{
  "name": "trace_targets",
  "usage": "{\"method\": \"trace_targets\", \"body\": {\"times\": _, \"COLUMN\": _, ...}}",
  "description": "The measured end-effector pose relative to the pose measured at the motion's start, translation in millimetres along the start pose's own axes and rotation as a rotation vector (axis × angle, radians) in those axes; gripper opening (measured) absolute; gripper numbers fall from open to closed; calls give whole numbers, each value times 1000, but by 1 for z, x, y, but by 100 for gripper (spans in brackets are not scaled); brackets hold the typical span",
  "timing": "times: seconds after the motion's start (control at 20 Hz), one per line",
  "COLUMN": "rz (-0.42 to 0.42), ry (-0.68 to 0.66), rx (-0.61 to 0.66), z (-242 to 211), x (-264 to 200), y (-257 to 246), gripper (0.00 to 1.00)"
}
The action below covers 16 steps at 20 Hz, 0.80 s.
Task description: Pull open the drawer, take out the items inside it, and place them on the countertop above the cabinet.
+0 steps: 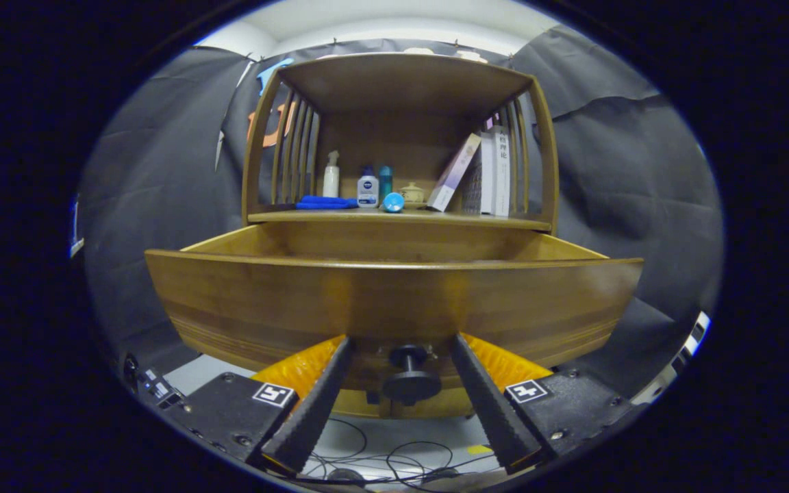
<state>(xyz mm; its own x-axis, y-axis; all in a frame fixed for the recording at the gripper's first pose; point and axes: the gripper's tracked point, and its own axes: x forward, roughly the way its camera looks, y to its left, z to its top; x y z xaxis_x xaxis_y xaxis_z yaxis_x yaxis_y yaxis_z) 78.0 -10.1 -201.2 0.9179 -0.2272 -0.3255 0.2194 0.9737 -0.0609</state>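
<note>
The wooden drawer (394, 301) stands pulled out toward me, and its front panel hides whatever lies inside. Its dark round knob (411, 382) sits low on the panel. My gripper (401, 339) is open, with one finger on each side of the knob and a gap between each finger and the knob. The fingertips (344, 346) reach up to the drawer front. Above and behind the drawer runs the cabinet's countertop (504, 222).
On the countertop lie a blue cloth (326, 203), a white spray bottle (331, 175), two small bottles (368, 190), a blue round thing (393, 202), a small pot (411, 193) and leaning books (483, 174). A wooden shelf roof (401, 79) spans overhead. Cables (394, 459) lie on the floor below.
</note>
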Motion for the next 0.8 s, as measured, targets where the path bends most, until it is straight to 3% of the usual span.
{"method": "trace_targets", "body": {"times": 0.8, "rz": 33, "ry": 62, "rx": -25, "z": 48, "x": 147, "y": 6, "gripper": 99}}
